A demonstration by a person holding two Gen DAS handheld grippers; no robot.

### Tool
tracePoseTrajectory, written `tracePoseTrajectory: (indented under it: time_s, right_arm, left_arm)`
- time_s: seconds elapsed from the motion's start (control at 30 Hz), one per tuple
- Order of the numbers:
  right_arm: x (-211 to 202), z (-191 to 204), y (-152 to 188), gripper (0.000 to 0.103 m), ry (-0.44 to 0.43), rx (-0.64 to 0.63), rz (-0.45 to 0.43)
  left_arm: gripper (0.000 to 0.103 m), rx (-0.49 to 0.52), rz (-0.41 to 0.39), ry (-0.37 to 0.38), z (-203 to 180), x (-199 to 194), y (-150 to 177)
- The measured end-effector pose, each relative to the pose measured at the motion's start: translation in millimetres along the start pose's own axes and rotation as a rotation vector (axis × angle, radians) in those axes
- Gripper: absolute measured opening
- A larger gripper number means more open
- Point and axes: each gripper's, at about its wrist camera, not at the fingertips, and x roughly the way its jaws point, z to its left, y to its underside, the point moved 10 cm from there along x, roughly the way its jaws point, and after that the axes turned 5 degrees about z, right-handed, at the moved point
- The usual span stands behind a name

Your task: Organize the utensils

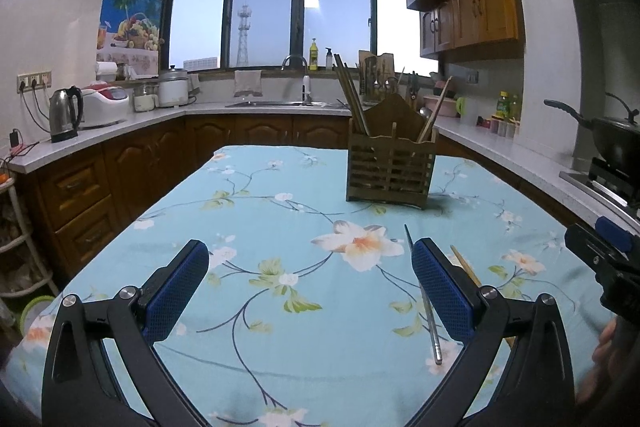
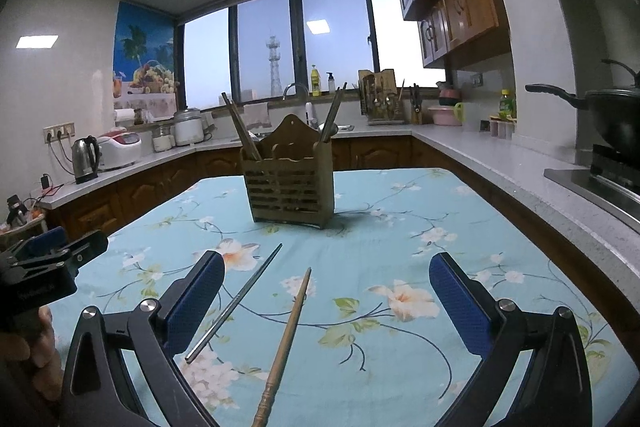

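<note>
A slatted wooden utensil holder [image 1: 390,171] [image 2: 289,187] stands on the floral blue tablecloth [image 1: 280,227] [image 2: 400,227], with chopsticks leaning in its left and right compartments. A metal chopstick [image 2: 236,303] [image 1: 430,323] and a wooden chopstick [image 2: 290,335] [image 1: 466,265] lie loose on the cloth. My right gripper [image 2: 327,267] is open above them, both sticks between its fingers. My left gripper [image 1: 310,255] is open and empty, left of the sticks; its right finger hides part of the metal one.
Kitchen counters run around the table, with a kettle [image 1: 64,115], rice cooker [image 1: 174,87], sink [image 1: 280,103] and a wok on the stove [image 2: 608,115]. The other gripper shows at the edge of each view [image 1: 608,267] [image 2: 44,267].
</note>
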Motion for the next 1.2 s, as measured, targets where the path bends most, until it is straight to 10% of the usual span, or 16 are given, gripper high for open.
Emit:
tracePoseTrajectory:
  time_s: [1.2]
  right_arm:
    - [-8.4,3.8,-0.3,0.103,-0.014,-0.005,-0.033]
  left_arm:
    - [0.103,0.024,-0.017,-0.035,4.4,-4.6,-1.8]
